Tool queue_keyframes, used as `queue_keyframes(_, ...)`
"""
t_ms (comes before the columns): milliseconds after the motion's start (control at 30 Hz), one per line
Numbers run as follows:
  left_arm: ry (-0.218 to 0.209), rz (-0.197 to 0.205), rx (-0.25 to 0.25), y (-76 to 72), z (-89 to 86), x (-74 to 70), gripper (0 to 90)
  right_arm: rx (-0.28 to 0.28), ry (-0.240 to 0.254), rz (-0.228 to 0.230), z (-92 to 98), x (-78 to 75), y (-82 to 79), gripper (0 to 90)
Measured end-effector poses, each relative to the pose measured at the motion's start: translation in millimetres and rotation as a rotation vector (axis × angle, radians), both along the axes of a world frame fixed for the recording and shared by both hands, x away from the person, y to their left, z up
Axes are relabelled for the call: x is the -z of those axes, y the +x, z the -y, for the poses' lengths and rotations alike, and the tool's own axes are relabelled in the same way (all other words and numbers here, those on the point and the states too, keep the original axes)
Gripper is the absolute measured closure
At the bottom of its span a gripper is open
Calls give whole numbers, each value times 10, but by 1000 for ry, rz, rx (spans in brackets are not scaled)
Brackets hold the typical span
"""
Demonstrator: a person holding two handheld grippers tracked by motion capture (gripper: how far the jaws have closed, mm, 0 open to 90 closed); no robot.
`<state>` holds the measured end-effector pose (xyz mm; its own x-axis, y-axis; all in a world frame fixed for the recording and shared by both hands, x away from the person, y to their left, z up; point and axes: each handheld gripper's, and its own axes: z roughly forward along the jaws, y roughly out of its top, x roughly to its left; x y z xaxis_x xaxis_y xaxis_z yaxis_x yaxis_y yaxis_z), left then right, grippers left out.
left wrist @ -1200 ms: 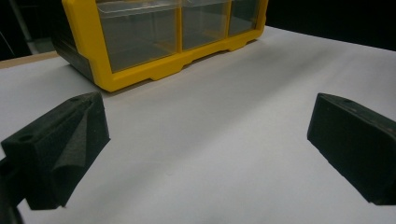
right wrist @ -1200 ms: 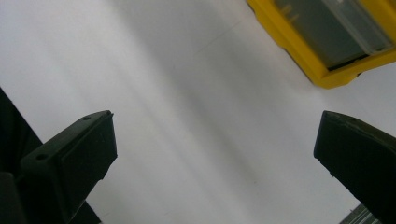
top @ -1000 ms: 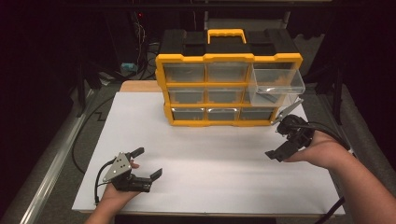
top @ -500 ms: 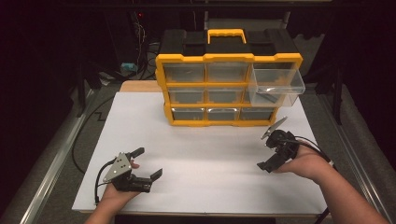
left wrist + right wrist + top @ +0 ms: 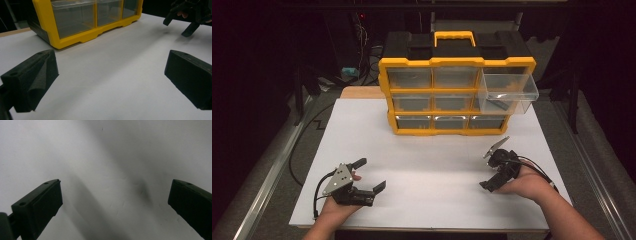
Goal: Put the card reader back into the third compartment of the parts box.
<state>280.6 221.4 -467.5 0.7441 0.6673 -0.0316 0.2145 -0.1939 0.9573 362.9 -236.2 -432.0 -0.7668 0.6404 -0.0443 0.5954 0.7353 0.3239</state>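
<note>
Both claws gape wide and empty over the white surface, left claw resting low, right claw near the yellow-framed organiser's pulled-out clear plastic drawer, probably left open for access.

**Both hand-held grippers wide open, low over the worktop**

Left side first: the left hand-held gripper sits near the front edge of the worktop, gripped in the left hand, forearm coming in from the bottom. Its jaws are spread wide, nothing between them, and they point forward and to the right. Its grey plate faces up.

Over on the right, the right hand-held gripper is held in the right hand, wrist bent, jaws pointing left and downward at the worktop. Its own view confirms it: the jaws stand far apart, empty. The two hands are well apart.
</note>
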Motion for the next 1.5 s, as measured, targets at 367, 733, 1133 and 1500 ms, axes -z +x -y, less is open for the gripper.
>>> queue_keyframes(367,4,-16,-16,14,-12,-2,2,61,181,166,42,192,-102,2)
queue_keyframes(733,9,-37,-33,41,-18,7,2,170,449,358,86,227,-270,3)
queue_keyframes(1133,15,-103,-74,116,-68,16,2,250,646,549,237,269,-541,3)
queue_keyframes(1500,51,-128,-92,137,-49,43,2,274,656,591,353,274,-553,3)
